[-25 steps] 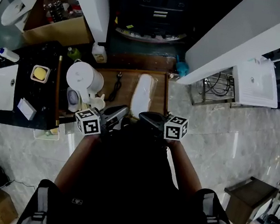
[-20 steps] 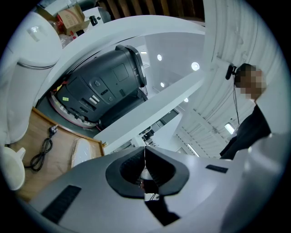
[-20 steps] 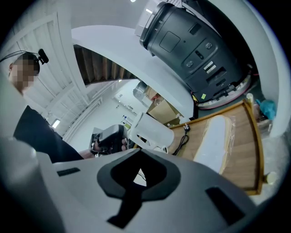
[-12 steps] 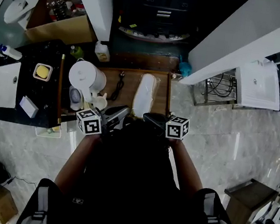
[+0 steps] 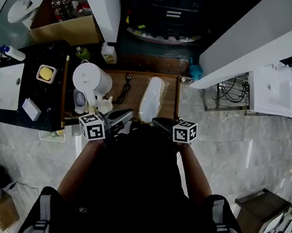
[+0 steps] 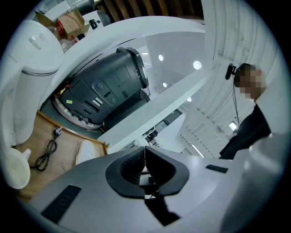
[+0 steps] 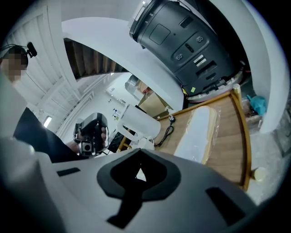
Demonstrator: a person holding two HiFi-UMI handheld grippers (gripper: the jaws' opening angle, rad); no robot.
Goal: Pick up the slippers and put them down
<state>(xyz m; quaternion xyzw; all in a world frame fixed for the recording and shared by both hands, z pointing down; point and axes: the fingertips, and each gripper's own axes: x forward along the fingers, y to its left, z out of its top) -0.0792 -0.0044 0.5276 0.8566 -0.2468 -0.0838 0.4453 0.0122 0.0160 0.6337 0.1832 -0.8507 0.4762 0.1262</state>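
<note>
The right tool (image 5: pixel 159 123) has its jaws pressed together with nothing between them; in its own view the tips (image 7: pixel 138 157) meet and only empty air shows past them. It hangs at the near edge of a wooden tray (image 5: pixel 133 96), tilted a little downward. The left tool (image 5: pixel 120 116) sits beside it, level, its jaws (image 6: pixel 144 154) likewise closed on nothing; the right gripper view catches it held in a hand (image 7: pixel 88 134).

The slippers (image 5: pixel 150 99) lie flat on the tray just ahead of the right tool, a long white pack in clear wrap; whether the tool touches their near end I cannot tell. Their long axis runs away from the person, leaning slightly right at the far end, parallel with the tray's right rim; which end is the toe cannot be made out. From the right tool they lie ahead and to the right (image 7: pixel 196 132); from the left tool, low and to the left (image 6: pixel 88 151).

Left of the slippers lies a black cable (image 5: pixel 123 87); further left stands a white kettle (image 5: pixel 92 80), with a pale cup (image 5: pixel 102 105) in front of it; beyond the tray's far edge sits a dark machine (image 6: pixel 109 91).
</note>
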